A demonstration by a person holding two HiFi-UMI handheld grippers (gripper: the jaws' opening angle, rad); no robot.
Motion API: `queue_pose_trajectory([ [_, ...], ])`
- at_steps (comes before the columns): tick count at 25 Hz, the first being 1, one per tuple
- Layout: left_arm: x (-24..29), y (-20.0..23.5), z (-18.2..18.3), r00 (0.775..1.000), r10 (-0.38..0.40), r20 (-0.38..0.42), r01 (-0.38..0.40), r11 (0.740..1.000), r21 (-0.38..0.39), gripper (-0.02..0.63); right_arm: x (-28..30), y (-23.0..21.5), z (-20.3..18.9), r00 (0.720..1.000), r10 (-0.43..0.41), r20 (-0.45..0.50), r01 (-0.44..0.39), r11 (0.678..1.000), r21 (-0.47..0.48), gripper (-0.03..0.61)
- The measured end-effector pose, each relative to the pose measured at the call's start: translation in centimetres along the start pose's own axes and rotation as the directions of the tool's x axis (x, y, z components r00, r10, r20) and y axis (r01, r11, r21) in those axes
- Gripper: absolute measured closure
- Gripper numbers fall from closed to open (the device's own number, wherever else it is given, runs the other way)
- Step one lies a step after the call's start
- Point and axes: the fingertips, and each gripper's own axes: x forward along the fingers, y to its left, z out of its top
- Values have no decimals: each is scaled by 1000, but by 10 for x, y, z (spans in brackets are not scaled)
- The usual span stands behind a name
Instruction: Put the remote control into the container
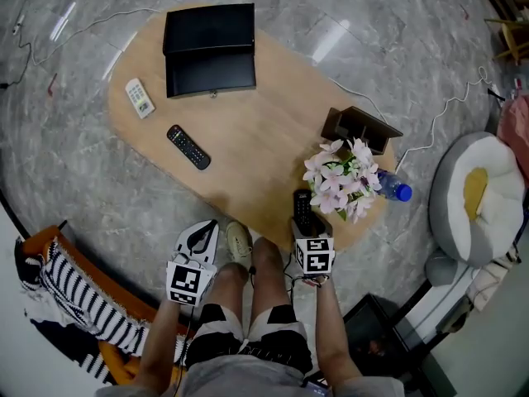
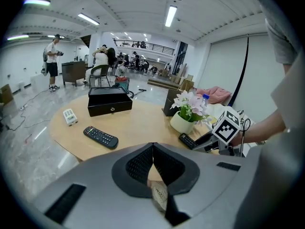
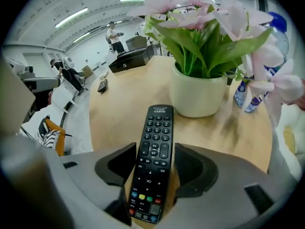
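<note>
Nearest to us, the right gripper points steeply down at the near edge of the surface. Its fingers stand wide apart on either side of a black remote. The remote lies flat on the wood, buttons up, and nothing is pressing on it yet. Its long axis runs straight away from us along the line the gripper points, so the fingers straddle its narrow width near the end closest to us. As we judge it, closing is all the grasp needs.

The left gripper hangs off the near edge with its fingers closed together and nothing between them. It is farther from this remote than the right one.

Just beyond the remote's far end stands a flower pot, close enough that a lift should come up and back rather than forward.

Farther out, toward the left, a second black remote and a white remote lie on the surface. The black box sits at the far end with its lid raised, well apart from the remote we have straddled.
</note>
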Motion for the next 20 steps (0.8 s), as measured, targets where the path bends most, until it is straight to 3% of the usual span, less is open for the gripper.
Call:
queue_pose_trajectory([
  [9,-3,15,-3,1000,31,2,-31,999,-8,606,5,0,2,1000,19,1,-19,1000,17,339],
  [20,-18,21,20,998,53,27,-53,999,-7,606,-3,7,10,1000,23,-20,-23,1000,3,353],
])
